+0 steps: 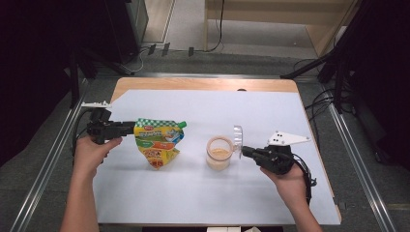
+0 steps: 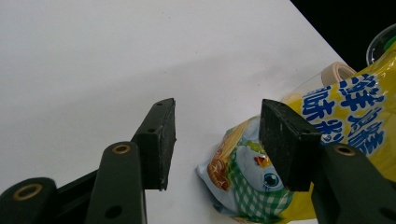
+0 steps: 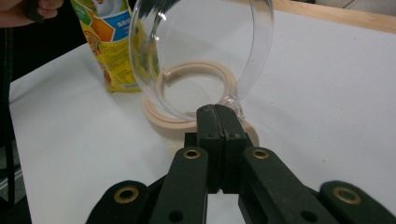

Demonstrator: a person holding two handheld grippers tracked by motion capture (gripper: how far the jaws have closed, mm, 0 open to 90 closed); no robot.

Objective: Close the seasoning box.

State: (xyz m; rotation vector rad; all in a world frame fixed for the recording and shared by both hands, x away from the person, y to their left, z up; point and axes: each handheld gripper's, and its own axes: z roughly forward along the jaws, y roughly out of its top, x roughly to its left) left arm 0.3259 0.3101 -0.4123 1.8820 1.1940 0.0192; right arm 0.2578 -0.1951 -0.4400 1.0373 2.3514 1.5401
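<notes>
Right gripper (image 3: 217, 116): jaws pressed together on the tab of a clear lid (image 3: 201, 51), lid held upright just above and beside the open jar (image 1: 218, 152) mid-table. Left gripper (image 2: 217, 140): jaws about half open, one pad against the yellow pouch (image 2: 327, 135), nothing clamped; pouch (image 1: 158, 140) standing just left of the jar.

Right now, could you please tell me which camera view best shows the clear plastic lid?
The right gripper view: the clear plastic lid stands tilted above the beige-rimmed container, its edge pinched by the right gripper. The high view shows it small and edge-on; the left gripper view catches a rim sliver.
</notes>
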